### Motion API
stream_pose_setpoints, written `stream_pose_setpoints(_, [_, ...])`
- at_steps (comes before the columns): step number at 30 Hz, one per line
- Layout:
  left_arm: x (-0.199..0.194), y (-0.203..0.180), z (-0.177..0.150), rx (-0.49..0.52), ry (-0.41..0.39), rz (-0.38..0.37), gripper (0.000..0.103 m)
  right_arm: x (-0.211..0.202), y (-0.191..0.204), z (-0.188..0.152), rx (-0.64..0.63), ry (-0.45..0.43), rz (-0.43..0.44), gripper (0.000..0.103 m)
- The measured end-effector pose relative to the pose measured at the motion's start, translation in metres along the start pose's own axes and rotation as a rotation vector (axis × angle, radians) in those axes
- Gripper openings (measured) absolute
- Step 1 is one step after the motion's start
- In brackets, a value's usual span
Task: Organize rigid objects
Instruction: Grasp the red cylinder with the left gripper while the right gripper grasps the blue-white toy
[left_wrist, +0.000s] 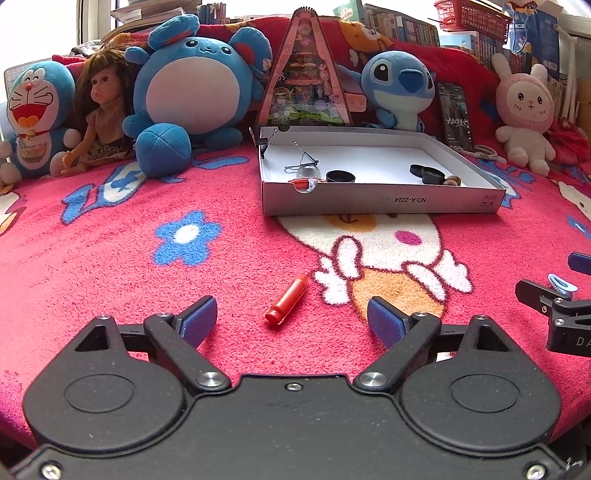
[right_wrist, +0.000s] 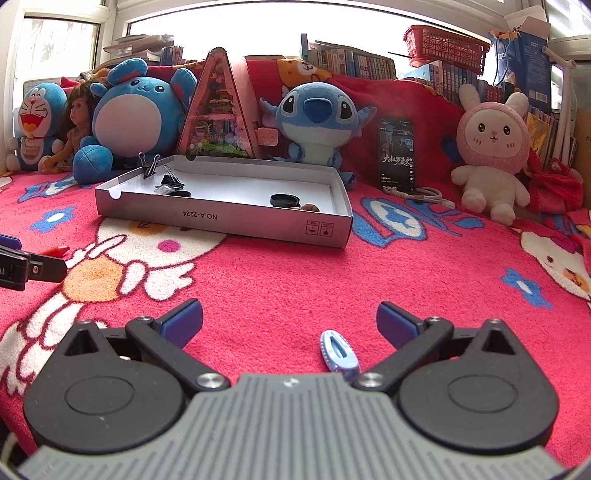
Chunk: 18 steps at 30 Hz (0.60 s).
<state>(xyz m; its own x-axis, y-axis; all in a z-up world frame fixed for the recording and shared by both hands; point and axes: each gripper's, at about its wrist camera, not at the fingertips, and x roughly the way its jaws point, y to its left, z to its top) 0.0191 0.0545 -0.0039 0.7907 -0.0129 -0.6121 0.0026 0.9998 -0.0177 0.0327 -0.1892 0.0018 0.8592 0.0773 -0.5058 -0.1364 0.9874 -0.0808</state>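
Pink cartoon-print blanket (left_wrist: 110, 258) covers the whole surface. On it, the left gripper (left_wrist: 291, 319) stands spread wide and empty, a red crayon-shaped piece (left_wrist: 286, 300) lying just ahead, between its fingertips and clear of both pads. The right gripper (right_wrist: 290, 319) is likewise released, a pale blue hair clip (right_wrist: 338, 352) lying between its fingers, nearer the right one. Farther ahead sits the shallow white box (left_wrist: 380, 201) with binder clips (right_wrist: 162, 171) and black discs (left_wrist: 424, 171) inside.
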Motion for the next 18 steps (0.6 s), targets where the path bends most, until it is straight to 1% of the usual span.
stream_pose_setpoints(2, [0.002, 0.003, 0.0, -0.024, 0.014, -0.01, 0.078, -0.003, -0.003, -0.003, 0.007, 0.0, -0.017, 0.103])
stream_pose_setpoints(3, [0.002, 0.005, 0.0, -0.033, 0.018, -0.012, 0.077, -0.004, -0.005, -0.005, 0.013, 0.0, -0.025, 0.103])
stream_pose_setpoints(5, [0.002, 0.005, 0.0, -0.031, 0.012, -0.006, 0.068, -0.006, -0.009, -0.008, 0.025, 0.003, -0.037, 0.103])
stream_pose_setpoints(8, [0.003, 0.005, 0.001, -0.03, 0.008, 0.005, 0.059, -0.007, -0.014, -0.013, 0.04, 0.005, -0.054, 0.103])
stream_pose_setpoints(9, [0.004, 0.005, 0.001, -0.031, 0.008, 0.006, 0.058, -0.007, -0.015, -0.015, 0.045, 0.006, -0.061, 0.103])
stream_pose_setpoints(11, [0.005, 0.004, 0.002, -0.032, 0.004, 0.021, 0.05, -0.007, -0.018, -0.018, 0.052, 0.002, -0.08, 0.103])
stream_pose_setpoints(14, [0.007, 0.002, 0.001, -0.024, 0.0, 0.037, 0.047, -0.007, -0.018, -0.023, 0.055, -0.018, -0.109, 0.102])
stream_pose_setpoints(18, [0.007, 0.0, -0.001, -0.013, -0.008, 0.047, 0.044, -0.007, -0.019, -0.025, 0.065, -0.018, -0.102, 0.098])
